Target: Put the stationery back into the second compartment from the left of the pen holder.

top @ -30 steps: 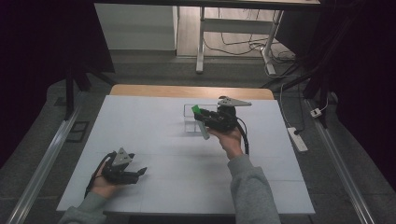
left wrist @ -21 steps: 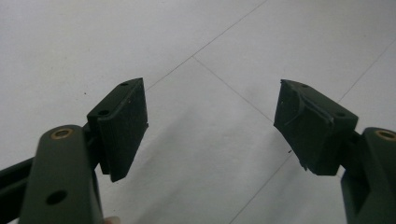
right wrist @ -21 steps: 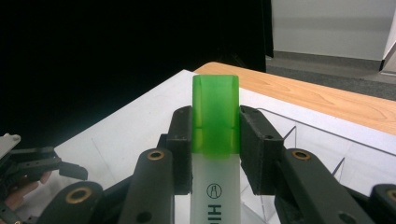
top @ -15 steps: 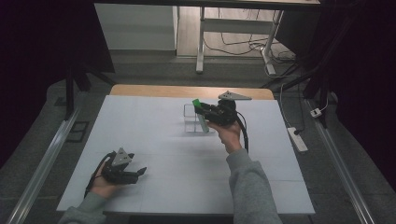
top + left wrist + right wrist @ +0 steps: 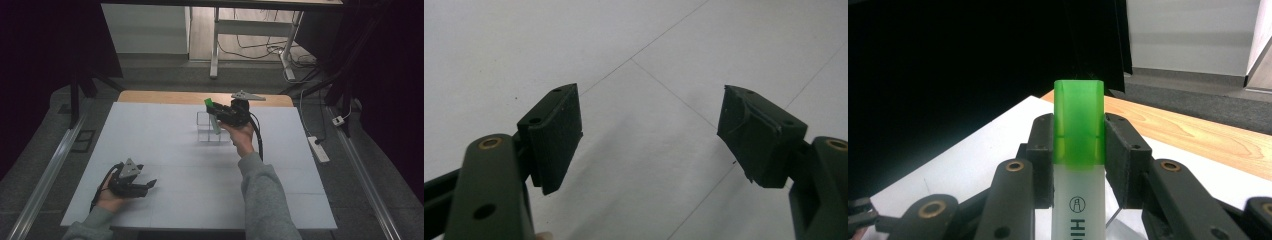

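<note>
Resting on the near left of the tabletop (image 5: 165, 150), well short of the clear rack (image 5: 207, 127), the left gripper (image 5: 145, 186) is holding its jaws apart. Above the rack, the right gripper (image 5: 217, 116) is clamping a green-capped highlighter (image 5: 1079, 165), cap pointing up and away, long axis tilted.

Pretty sure anyone would peg my setup as a lab or test room, not a home. I'm at a desk (image 5: 150, 125) covered in plain white sheets over a wood top, with metal rails (image 5: 45, 170) on the floor at both sides. Cables (image 5: 250, 50) trail across the floor behind, there's a power strip (image 5: 318, 149) (white one), and dark screens all around.
</note>
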`<move>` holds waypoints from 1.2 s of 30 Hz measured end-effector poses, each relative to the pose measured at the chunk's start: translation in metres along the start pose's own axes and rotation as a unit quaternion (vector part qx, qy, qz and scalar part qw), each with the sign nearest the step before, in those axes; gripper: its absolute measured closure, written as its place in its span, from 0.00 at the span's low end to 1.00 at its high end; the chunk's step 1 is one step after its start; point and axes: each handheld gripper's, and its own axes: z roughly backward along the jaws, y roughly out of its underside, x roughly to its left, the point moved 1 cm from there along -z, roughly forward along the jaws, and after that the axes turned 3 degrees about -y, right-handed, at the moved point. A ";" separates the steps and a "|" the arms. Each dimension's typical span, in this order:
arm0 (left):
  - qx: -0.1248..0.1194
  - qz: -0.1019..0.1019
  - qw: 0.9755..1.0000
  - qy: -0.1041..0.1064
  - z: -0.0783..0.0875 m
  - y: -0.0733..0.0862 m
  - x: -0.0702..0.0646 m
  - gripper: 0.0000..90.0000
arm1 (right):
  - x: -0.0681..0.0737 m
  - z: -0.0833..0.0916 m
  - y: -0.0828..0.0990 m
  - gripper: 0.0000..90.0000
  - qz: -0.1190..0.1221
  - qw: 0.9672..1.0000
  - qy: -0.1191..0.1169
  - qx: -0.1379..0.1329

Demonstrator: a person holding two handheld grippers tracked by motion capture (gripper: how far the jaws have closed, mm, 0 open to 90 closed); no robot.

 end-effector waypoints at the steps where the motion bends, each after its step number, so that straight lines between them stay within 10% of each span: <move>1: 0.000 0.000 1.000 -0.001 0.000 0.000 0.000 0.29 | -0.001 -0.001 0.000 0.75 -0.002 1.000 0.000 -0.001; 36: 0.004 0.001 1.000 -0.002 0.000 0.002 0.002 0.29 | -0.043 -0.033 -0.008 0.68 -0.039 0.998 0.030 -0.046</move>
